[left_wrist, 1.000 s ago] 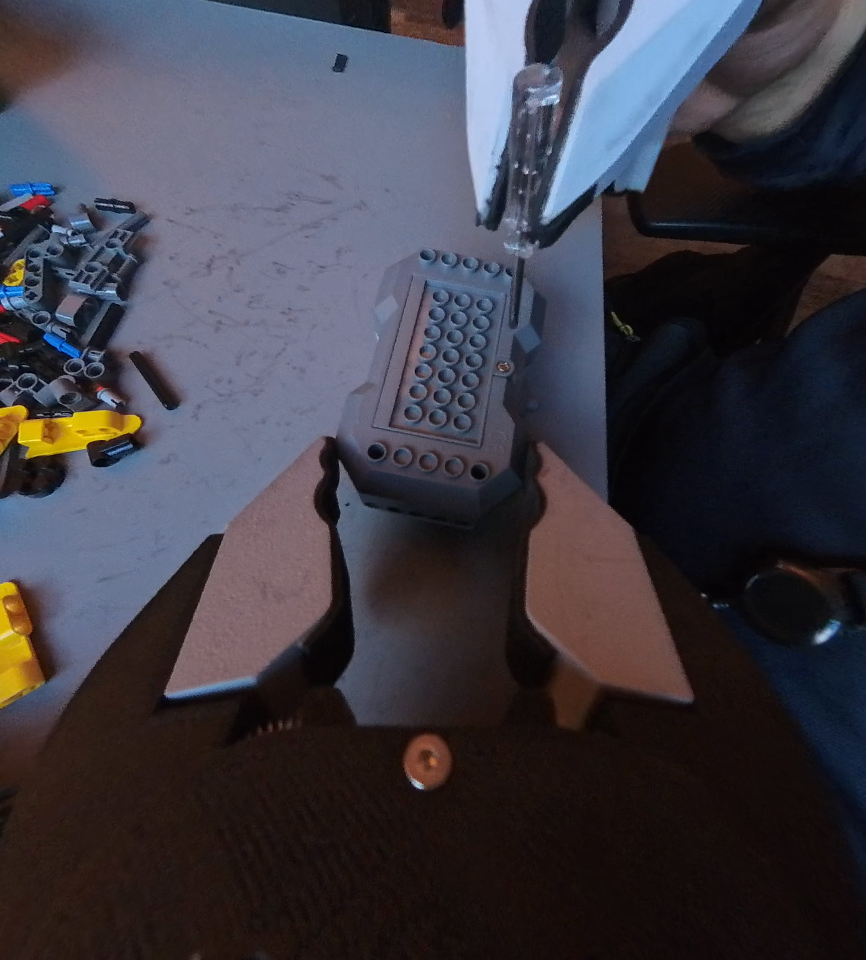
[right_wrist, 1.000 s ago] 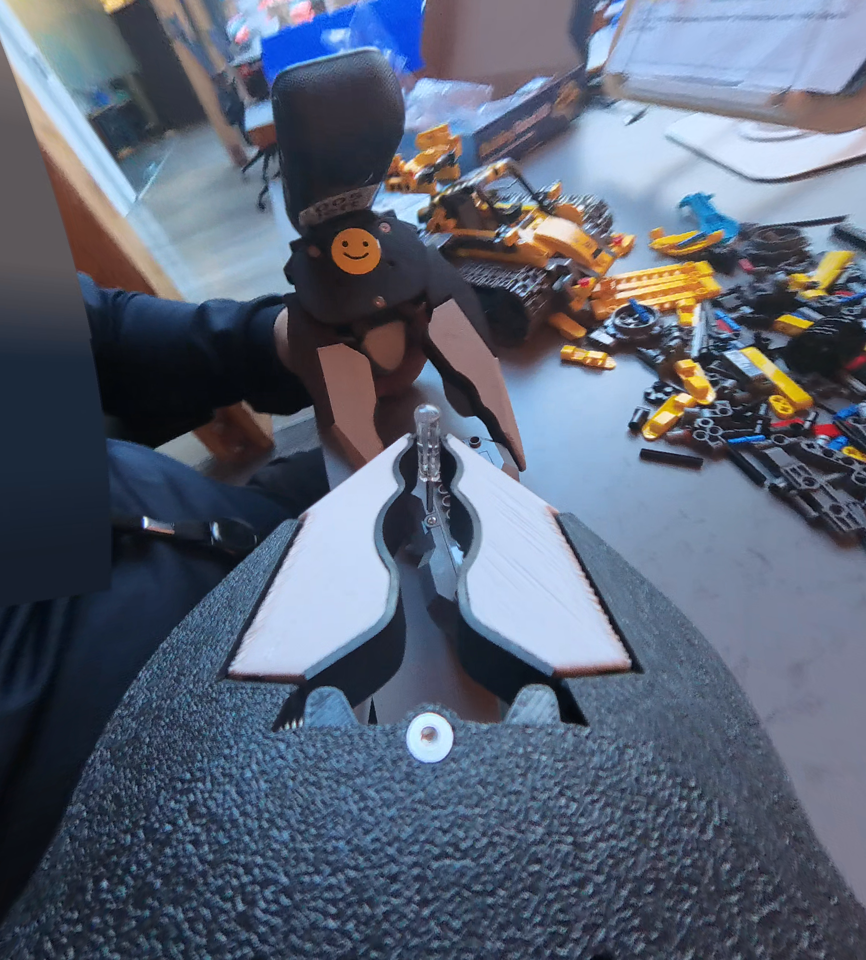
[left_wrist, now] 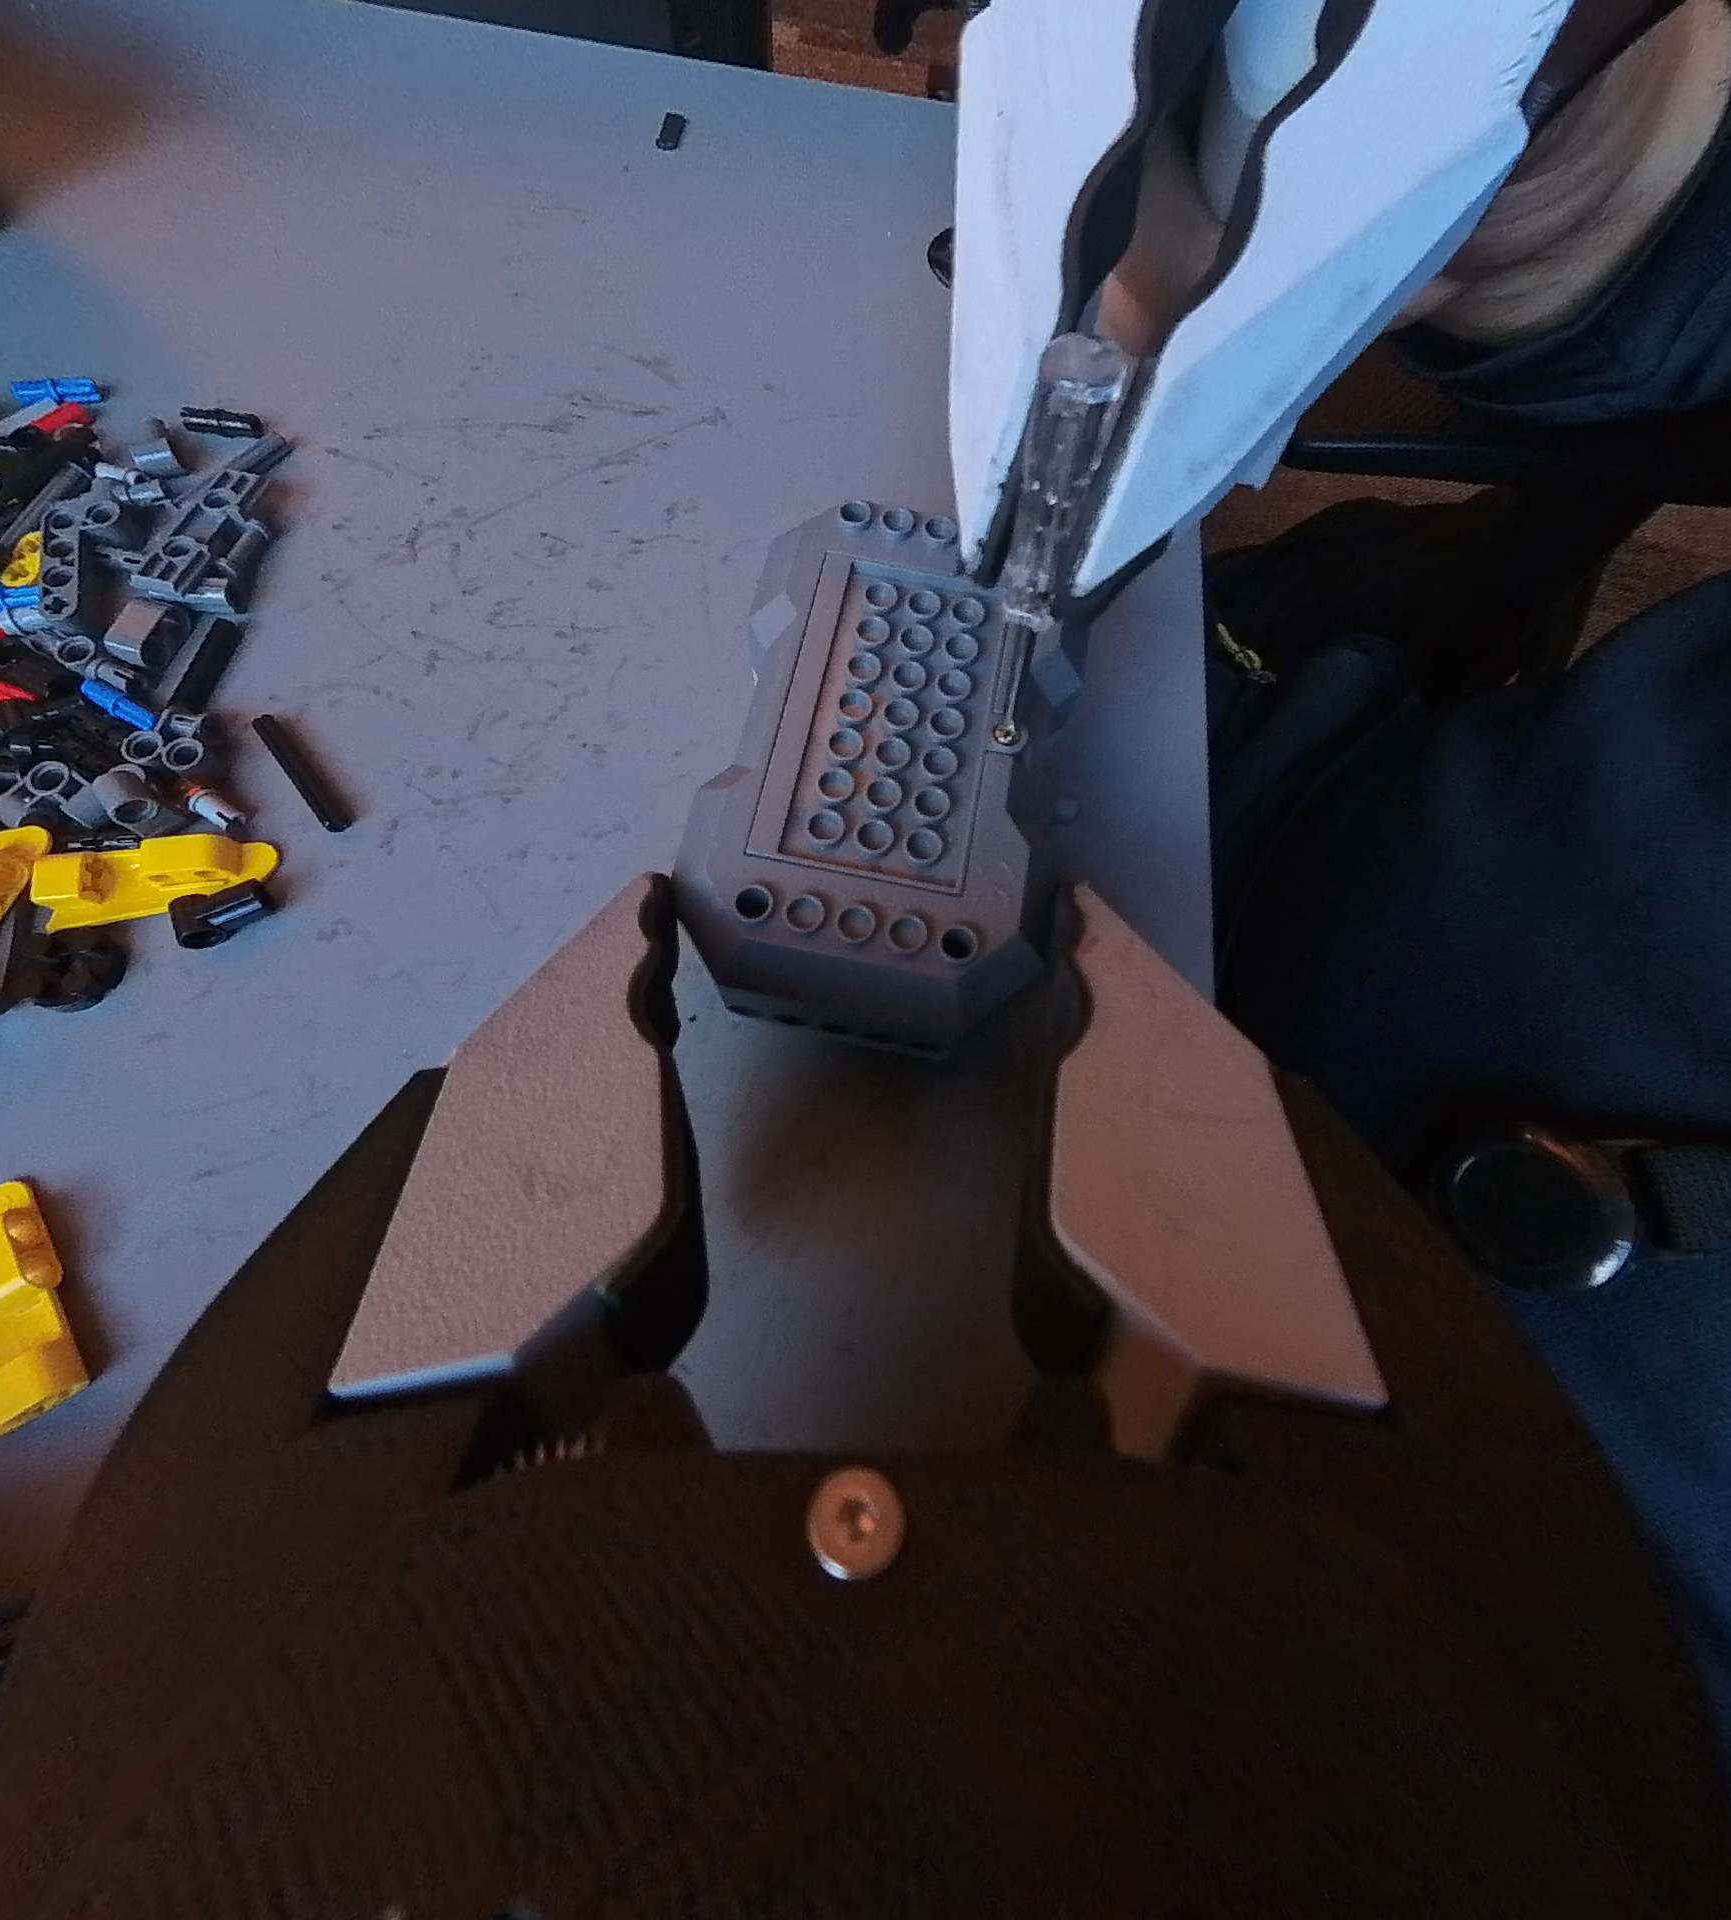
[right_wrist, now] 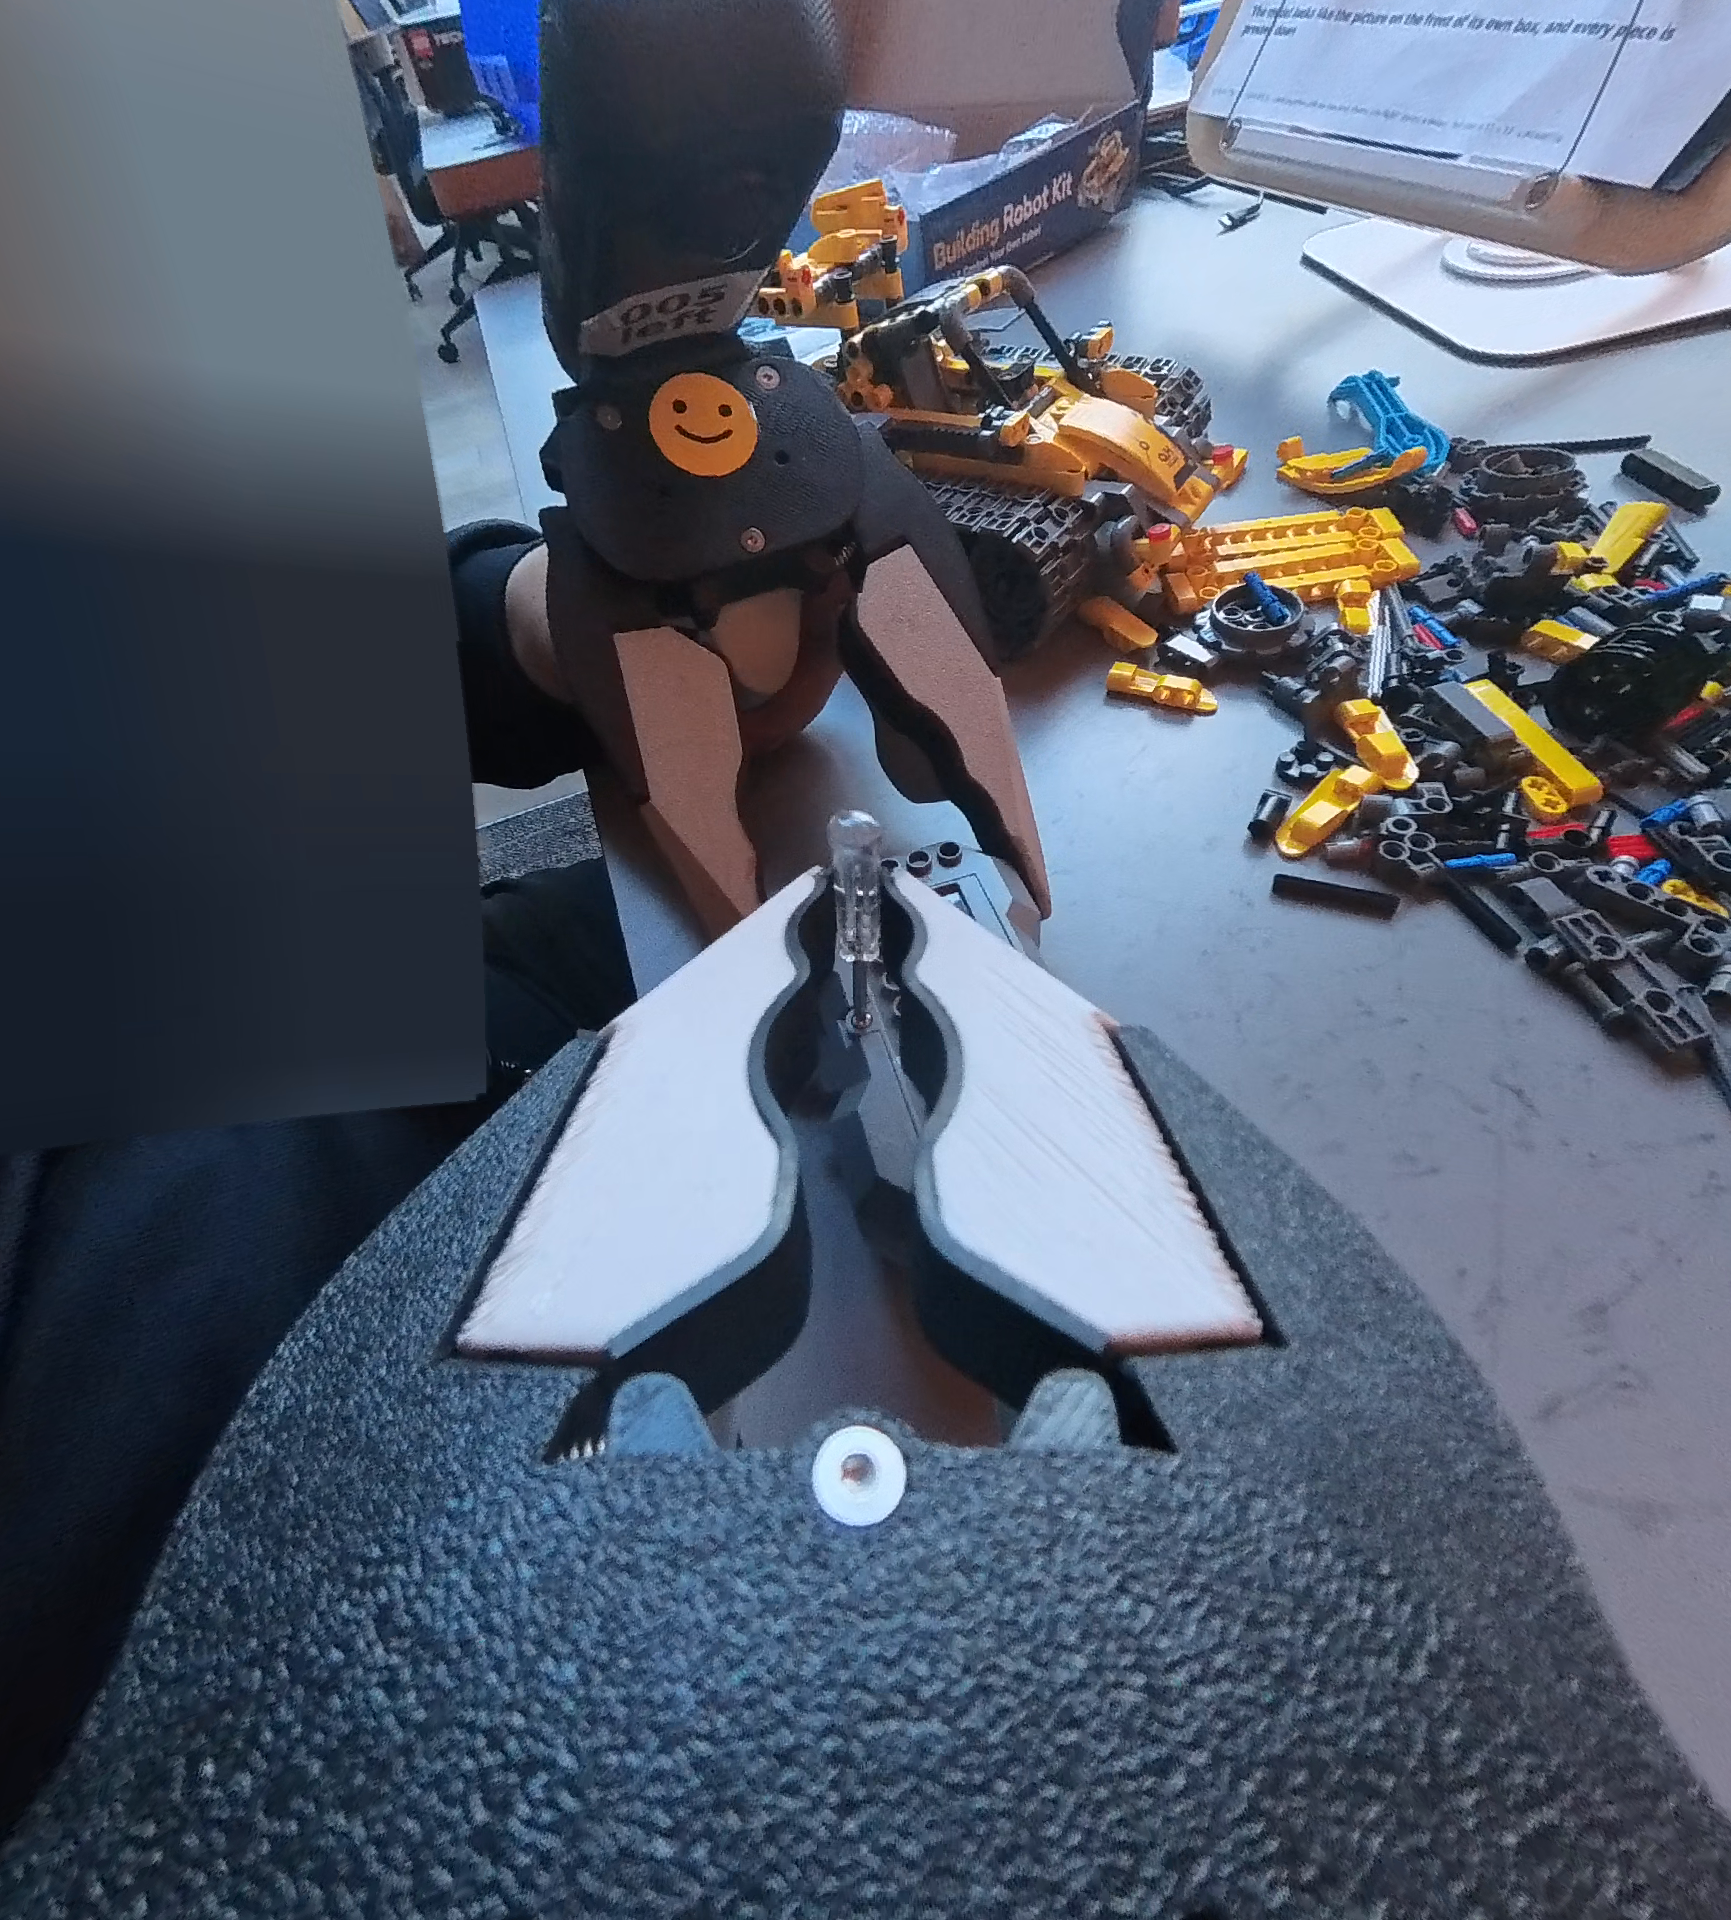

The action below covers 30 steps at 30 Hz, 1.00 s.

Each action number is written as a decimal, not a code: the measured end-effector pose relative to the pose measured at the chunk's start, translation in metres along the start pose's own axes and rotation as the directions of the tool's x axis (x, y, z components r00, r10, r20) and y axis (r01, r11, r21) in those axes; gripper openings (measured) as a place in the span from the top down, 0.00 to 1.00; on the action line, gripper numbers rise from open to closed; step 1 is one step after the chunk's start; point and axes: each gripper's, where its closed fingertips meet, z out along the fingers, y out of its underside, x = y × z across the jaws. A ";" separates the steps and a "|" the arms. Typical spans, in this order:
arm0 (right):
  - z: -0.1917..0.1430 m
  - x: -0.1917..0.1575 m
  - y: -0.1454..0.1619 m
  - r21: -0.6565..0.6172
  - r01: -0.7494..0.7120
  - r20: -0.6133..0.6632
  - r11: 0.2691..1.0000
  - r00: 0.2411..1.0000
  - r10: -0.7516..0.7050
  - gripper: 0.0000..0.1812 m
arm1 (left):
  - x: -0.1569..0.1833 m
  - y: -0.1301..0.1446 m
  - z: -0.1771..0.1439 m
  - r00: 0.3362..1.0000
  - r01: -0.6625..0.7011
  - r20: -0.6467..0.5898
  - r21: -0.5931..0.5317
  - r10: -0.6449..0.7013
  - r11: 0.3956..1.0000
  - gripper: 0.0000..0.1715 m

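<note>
My left gripper (left_wrist: 861, 930) is shut on the near end of a grey studded box (left_wrist: 892, 727), holding it on the grey table (left_wrist: 487, 416) near the right edge. My right gripper (left_wrist: 1032, 561), with white fingers, is shut on a clear-handled screwdriver (left_wrist: 1058, 468). The screwdriver's tip rests on a small screw (left_wrist: 1006, 734) on the box's right side. In the right wrist view the right gripper (right_wrist: 856, 894) holds the screwdriver (right_wrist: 853, 894) upright. The left gripper's brown fingers (right_wrist: 692, 748) straddle the box (right_wrist: 944, 864) just beyond.
A pile of loose grey, black, yellow and blue parts (left_wrist: 61, 644) lies to the left and shows on the right of the right wrist view (right_wrist: 1567, 748). A yellow tracked model (right_wrist: 1027, 436), a blue kit box (right_wrist: 1027, 208) and a page stand (right_wrist: 1526, 156) stand farther back. A person's lap and watch (left_wrist: 1536, 1216) are beside the table edge.
The right gripper has come lower and closer. The screwdriver tip has moved from the box's far right corner to the screw. The left gripper and box have stayed put.
</note>
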 end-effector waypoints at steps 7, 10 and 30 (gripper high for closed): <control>-0.002 -0.001 0.001 0.011 0.000 0.007 1.000 1.000 0.000 0.96 | 0.000 0.000 0.000 1.000 0.000 0.000 0.000 0.000 1.000 0.60; -0.003 -0.001 0.002 0.017 -0.003 0.012 1.000 1.000 0.003 0.96 | 0.000 0.000 0.000 1.000 0.000 0.000 0.000 0.000 1.000 0.60; -0.004 0.000 0.002 0.026 0.005 0.012 1.000 1.000 -0.006 0.96 | 0.000 0.000 0.000 1.000 0.000 0.000 0.000 0.000 1.000 0.60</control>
